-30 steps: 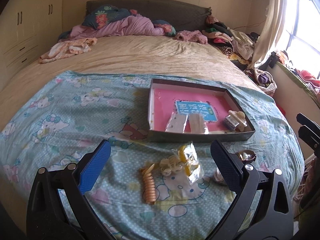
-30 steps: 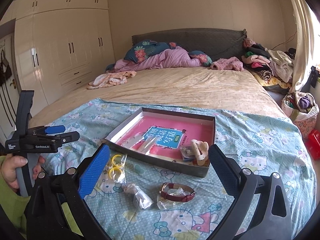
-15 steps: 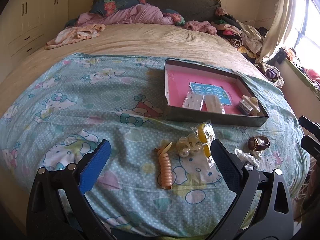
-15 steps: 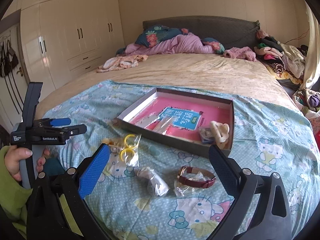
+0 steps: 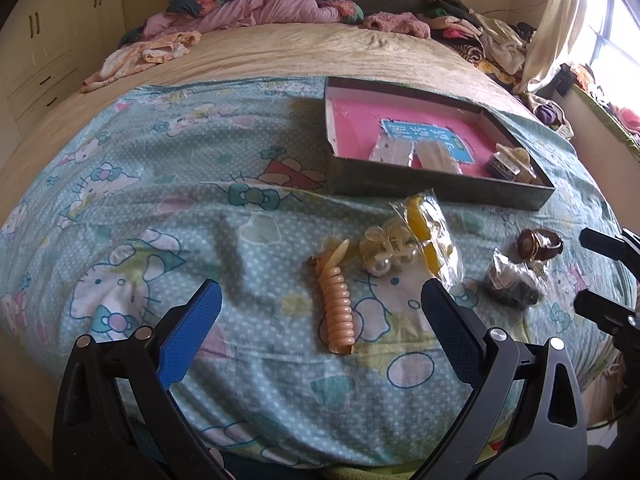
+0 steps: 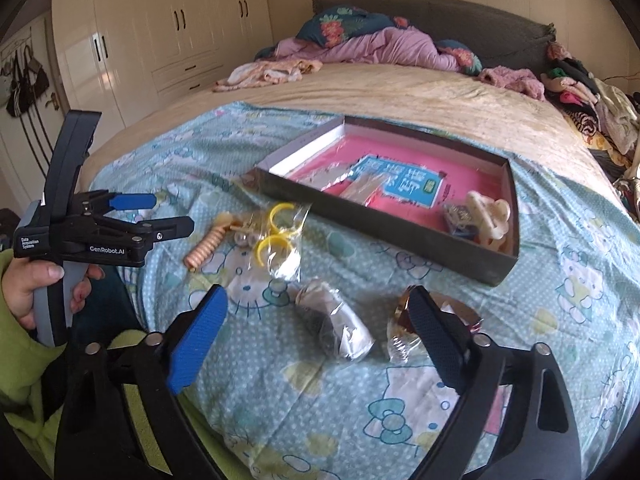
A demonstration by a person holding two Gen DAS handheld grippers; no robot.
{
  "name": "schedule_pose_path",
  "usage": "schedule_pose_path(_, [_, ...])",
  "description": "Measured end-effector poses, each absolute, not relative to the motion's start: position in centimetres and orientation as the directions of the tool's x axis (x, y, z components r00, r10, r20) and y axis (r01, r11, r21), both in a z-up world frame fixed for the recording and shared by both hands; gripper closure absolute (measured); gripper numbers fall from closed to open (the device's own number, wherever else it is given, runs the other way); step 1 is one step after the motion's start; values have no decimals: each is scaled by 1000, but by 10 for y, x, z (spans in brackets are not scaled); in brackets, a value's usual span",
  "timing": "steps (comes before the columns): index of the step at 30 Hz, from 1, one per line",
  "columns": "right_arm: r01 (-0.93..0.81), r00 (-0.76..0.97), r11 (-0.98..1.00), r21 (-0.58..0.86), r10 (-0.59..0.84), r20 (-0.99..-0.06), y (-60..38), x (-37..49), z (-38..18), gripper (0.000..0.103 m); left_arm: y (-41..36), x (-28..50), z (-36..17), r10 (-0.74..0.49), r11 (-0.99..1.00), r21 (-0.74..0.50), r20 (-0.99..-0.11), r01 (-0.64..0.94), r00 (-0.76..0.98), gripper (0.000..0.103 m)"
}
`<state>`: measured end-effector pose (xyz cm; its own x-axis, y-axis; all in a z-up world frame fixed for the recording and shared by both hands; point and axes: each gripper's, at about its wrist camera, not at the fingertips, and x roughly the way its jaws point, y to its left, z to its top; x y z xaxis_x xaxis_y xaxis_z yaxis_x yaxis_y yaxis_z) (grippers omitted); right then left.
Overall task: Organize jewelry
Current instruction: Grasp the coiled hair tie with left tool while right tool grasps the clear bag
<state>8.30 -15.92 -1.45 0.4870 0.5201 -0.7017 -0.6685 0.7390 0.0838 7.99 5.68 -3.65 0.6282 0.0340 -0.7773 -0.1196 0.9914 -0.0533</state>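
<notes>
While both grippers hang above the near edge of the bed, neither holds anything: the left gripper has its fingers spread wide over the blue cartoon-print sheet, and the right gripper is spread just as wide. On the sheet, between the left fingers, lies a peach spiral hair tie, with a pale pearl-trimmed hair clip just beyond it and a clear bag of yellow rings touching that clip on its right. Farther right sit a crumpled clear bag with dark contents and a brown-strapped watch, close together. From the right wrist view the dark-content bag lies between the right fingers, and the watch is partly hidden behind the right-hand finger. Beyond these things stands a shallow dark box with a pink floor; it holds two clear packets on a blue card, and a cream claw clip beside a small dark item in its near right corner. A hand in a green sleeve grips the left gripper's handle.
</notes>
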Motion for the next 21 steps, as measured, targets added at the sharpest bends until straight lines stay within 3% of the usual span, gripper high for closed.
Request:
schedule_pose_path(8, [-691,422,717,90,502,-755,-148,90,-42,39,55,83,-52,-4,991,-84,-793,-102,609,11])
schedule_pose_path(12, [-698,407,713,71,476,-780,-145,98,-56,52,56,84,-56,-36,989,-115,-800,-94,599,29])
schedule_pose_path(21, [-729,419,684,-29,411,-810,-129,110,-79,56,59,86,-66,-66,983,-153,-816,-106,574,46])
